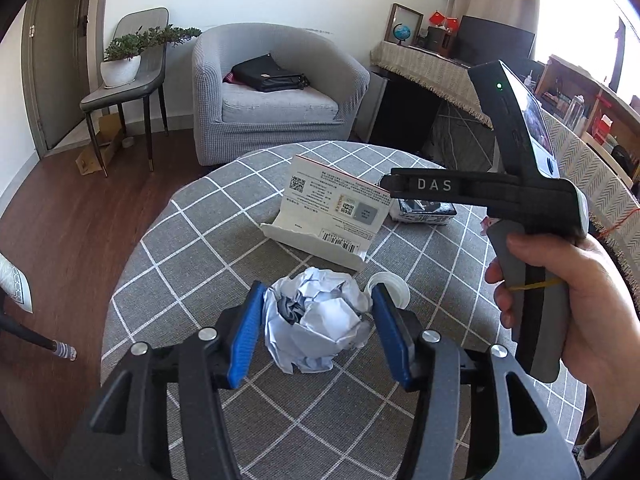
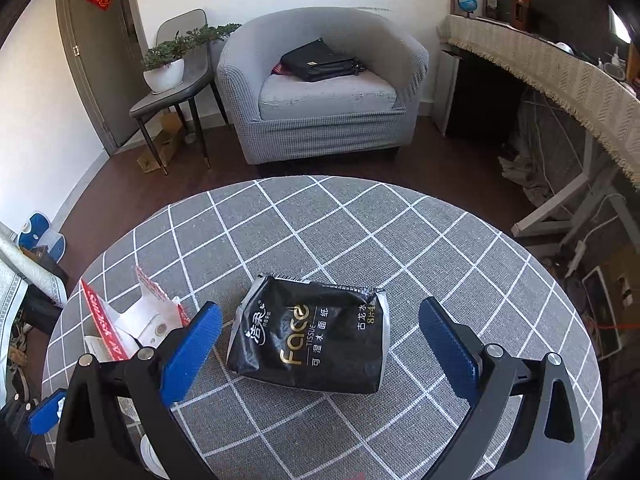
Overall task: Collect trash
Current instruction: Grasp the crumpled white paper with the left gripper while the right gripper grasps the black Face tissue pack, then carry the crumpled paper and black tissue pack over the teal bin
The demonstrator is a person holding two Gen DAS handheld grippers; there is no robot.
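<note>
A crumpled white paper ball [image 1: 316, 318] lies on the round table with the grey checked cloth [image 1: 192, 248]. My left gripper [image 1: 318, 320] has its blue pads on both sides of the ball, touching or nearly touching it. Just behind lie a white plastic lid [image 1: 394, 286] and a torn white carton [image 1: 332, 212]. In the right wrist view a black tissue pack [image 2: 310, 338] lies between the wide-open pads of my right gripper [image 2: 320, 344], which does not touch it. The torn carton [image 2: 136, 324] stands at its left. The right gripper's body shows in the left wrist view [image 1: 500, 196].
A grey armchair [image 2: 320, 92] with a black bag [image 2: 320, 62] stands beyond the table. A chair with a potted plant [image 2: 166, 68] is to its left. A desk with a fringed cloth [image 2: 552, 72] runs along the right. The table edge curves close on all sides.
</note>
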